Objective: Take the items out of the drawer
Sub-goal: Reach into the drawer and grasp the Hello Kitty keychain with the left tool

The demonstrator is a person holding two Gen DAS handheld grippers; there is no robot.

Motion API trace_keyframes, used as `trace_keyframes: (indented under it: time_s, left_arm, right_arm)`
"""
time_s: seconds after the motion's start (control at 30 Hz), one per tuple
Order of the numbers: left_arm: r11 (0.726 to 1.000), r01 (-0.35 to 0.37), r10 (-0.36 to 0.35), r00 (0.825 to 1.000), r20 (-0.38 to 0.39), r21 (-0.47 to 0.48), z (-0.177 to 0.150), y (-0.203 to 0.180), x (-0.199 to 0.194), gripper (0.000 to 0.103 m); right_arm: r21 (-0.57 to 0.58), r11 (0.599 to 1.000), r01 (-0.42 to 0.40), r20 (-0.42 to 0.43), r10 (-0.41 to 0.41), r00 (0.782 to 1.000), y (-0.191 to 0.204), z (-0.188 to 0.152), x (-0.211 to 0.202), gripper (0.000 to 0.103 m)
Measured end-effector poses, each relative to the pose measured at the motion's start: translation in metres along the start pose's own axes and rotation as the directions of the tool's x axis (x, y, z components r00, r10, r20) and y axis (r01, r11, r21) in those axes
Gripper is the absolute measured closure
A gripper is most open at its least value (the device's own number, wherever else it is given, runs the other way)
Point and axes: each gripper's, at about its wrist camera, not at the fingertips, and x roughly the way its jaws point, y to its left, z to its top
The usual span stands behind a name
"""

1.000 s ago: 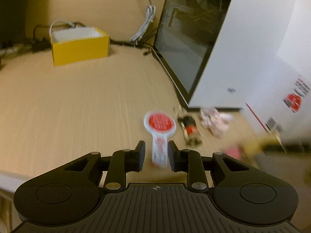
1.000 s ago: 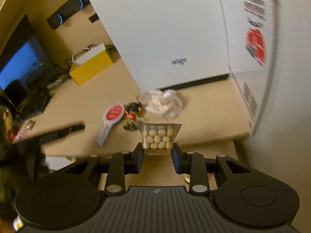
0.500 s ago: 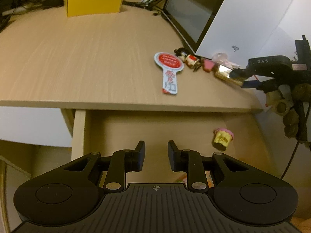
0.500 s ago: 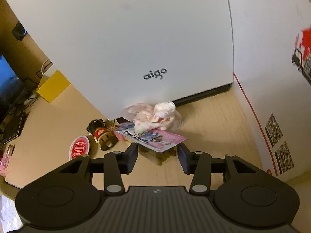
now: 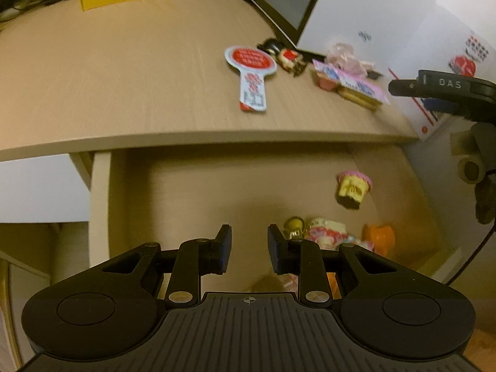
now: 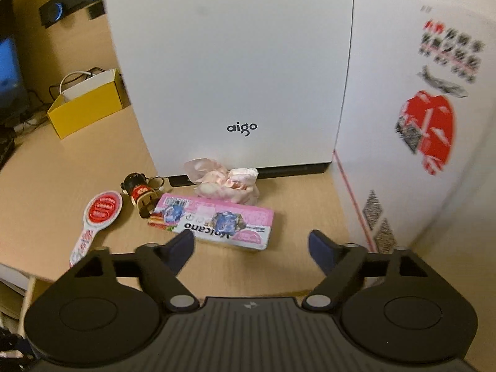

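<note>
On desk (image 6: 294,217): five items; in drawer (image 5: 217,186): four toys.

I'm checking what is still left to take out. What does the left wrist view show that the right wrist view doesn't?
Only the left wrist view shows the open drawer, with a pink-topped toy, an orange item and other small things inside.

Only the right wrist view shows the right gripper, open.

Both show the desk, the red paddle, the small figurine and the pink snack pack.
</note>
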Motion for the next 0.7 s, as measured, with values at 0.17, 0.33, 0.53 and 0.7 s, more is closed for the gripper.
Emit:
trace_keyframes:
  time_s: [0.17, 0.33, 0.53, 0.7]
  left_arm:
    - [0.999, -0.006, 0.007, 1.000, -0.030, 0.033, -0.003, -0.008, 0.009, 0.075]
    - [0.993, 0.017, -0.009, 0.998, -0.065, 0.116, -0.003, -0.022, 0.022, 0.075]
    - [0.891, 0.109, -0.073, 0.993, -0.098, 0.442, -0.001, -0.064, 0.042, 0.075]
    - [0.741, 0.119, -0.068, 0.992, -0.103, 0.660, -0.001, -0.098, 0.072, 0.074]
  right_arm:
    - [-0.009, 1.000, -0.011, 0.023, 0.011, 1.000, 0.000, -0.027, -0.010, 0.013]
    - [0.032, 0.993, -0.115, -0.149, 0.118, 0.982, -0.004, -0.052, -0.007, 0.013]
    - [-0.001, 0.985, -0.175, -0.266, 0.169, 0.949, 0.005, -0.095, -0.022, 0.013]
    - [-0.039, 0.982, -0.184, -0.299, 0.165, 0.940, 0.009, -0.114, -0.028, 0.013]
